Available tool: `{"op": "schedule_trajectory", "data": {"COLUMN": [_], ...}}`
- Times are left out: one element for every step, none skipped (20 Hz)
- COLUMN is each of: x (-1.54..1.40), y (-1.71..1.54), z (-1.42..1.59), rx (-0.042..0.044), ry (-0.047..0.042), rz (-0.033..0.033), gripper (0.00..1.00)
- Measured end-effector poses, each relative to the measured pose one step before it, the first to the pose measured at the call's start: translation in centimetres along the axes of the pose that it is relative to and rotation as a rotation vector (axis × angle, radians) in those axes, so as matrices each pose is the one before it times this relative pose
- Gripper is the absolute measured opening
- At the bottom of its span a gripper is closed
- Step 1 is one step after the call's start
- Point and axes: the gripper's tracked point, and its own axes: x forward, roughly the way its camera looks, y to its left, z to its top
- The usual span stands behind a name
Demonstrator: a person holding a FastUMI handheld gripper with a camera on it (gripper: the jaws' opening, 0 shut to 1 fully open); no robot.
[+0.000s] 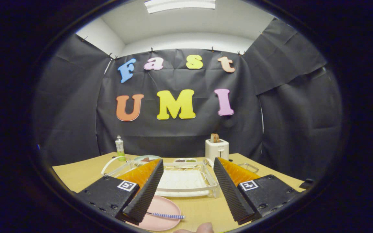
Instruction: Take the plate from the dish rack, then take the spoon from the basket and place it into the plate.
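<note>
A pink plate (pixel 160 212) lies flat on the tan table, close in, partly under my left finger (pixel 146 191). A spoon with a blue-and-white checked handle (pixel 167 216) rests across the plate, its bowl end hidden behind that finger. My gripper (pixel 188 189) stands open above the table with nothing between its fingers. Just beyond the fingers sits the white dish rack (pixel 186 181), its slots bare. A white wire basket (pixel 121 166) shows behind the left finger.
A white toaster (pixel 217 150) with bread in its slot stands at the back right. A green-and-white bottle (pixel 119 149) stands at the back left. Small dishes (pixel 147 158) with food lie behind the rack. A person's fingertip (pixel 204 228) shows at the near table edge.
</note>
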Motion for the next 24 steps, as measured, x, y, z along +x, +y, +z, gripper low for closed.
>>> {"op": "schedule_trajectory", "data": {"x": [-0.367,-0.4,-0.231,-0.255,-0.266,-0.186,-0.282,-0.145,-0.244,-0.344,-0.226,-0.297,-0.276,-0.236,-0.138,-0.128,-0.131,-0.172,-0.127,-0.08,-0.026,-0.067,0.029,0.023], "y": [-0.071,-0.064,-0.044,-0.153,-0.195,-0.042,-0.103,-0.206,-0.098,-0.033,0.05,-0.053,-0.149,0.028,-0.084,-0.184,-0.285,-0.017,0.27,0.265,0.165,0.168,0.266,0.168], "z": [0.377,0.289,0.234,0.231,0.111,0.145,0.141,0.223,0.136,0.182,0.019,-0.051,-0.116,-0.027,-0.009,0.216,0.187,0.282,0.067,0.128,-0.058,-0.104,-0.026,0.059], "rx": [0.00338,0.00923,0.0023,-0.00091,-0.00131,-0.00424,-0.00632,-0.00963,-0.00418,0.00378,0.0043,0.00146,0.00269,0.0024,-0.0015,-0.01211,-0.01317,-0.00814,-0.00062,0.00486,0.00237,-0.00301,-0.00253,-0.00394], "ry": [-0.01036,-0.00244,-0.00128,-0.00313,0.00072,-0.00196,-0.00136,-0.00356,-0.00394,-0.00272,-0.00425,0.00561,0.00294,0.00314,0.00172,-0.00357,-0.00744,-0.00789,-0.00503,-0.00195,-0.0008,0.00415,-0.00004,-0.00083], "rz": [0.00125,0.00321,0.00127,0.00049,-0.00132,0.00097,-0.00369,-0.00339,-0.00103,0.0008,0.00412,0.00163,-0.00073,0.00373,-0.00176,-0.00704,-0.00899,-0.00385,0.00225,0.00434,0.00303,0.0055,0.004,0.00313], "gripper": [1.0,1.0,1.0,1.0,1.0,1.0,1.0,1.0,1.0,1.0,1.0,1.0,1.0,1.0,1.0,1.0,1.0,1.0,1.0,1.0,1.0,1.0,1.0,1.0]}}
